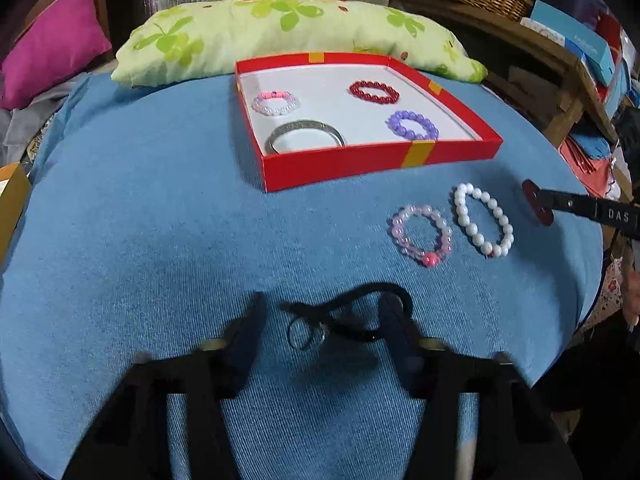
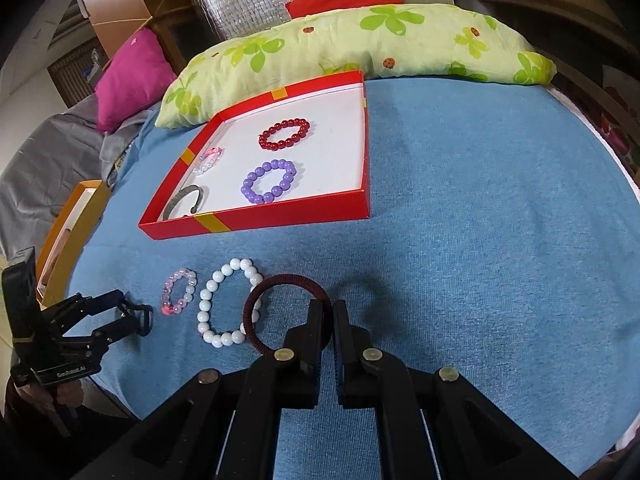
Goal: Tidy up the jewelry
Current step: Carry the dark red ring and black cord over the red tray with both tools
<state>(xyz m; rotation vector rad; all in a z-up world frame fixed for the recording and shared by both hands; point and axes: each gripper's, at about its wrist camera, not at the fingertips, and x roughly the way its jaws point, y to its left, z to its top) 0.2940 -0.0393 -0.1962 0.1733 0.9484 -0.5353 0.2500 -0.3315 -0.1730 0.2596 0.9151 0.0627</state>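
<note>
Jewelry: several bracelets lay on a blue cloth [image 1: 160,240], some in a red box [image 1: 372,162], some loose in front of it.
Red box contents: a red bead bracelet [image 1: 374,91], a purple bead bracelet [image 1: 412,125], a pale pink bead bracelet [image 1: 275,103] and a silver bangle [image 1: 306,138] sat apart on the white floor of the box.
Loose on cloth: a pink bracelet [image 1: 422,235] and a white bead bracelet [image 1: 483,220] lay side by side near the box's front wall, just beside each other.
Left gripper [image 1: 322,320]: jaws stood spread, low over the cloth, with a black cord necklace [image 1: 348,312] and its small ring pendant [image 1: 306,334] lying between them; the pads did not press on it.
Right gripper [image 2: 330,316]: jaws were pressed together, pinching the rim of a dark red ribbed bangle [image 2: 256,300], which overlapped the white bead bracelet in the right wrist view.
Behind the box: a green leaf-print pillow [image 1: 280,36] lay along the far edge of the cloth, with a magenta cushion [image 1: 52,44] off to its left.
</note>
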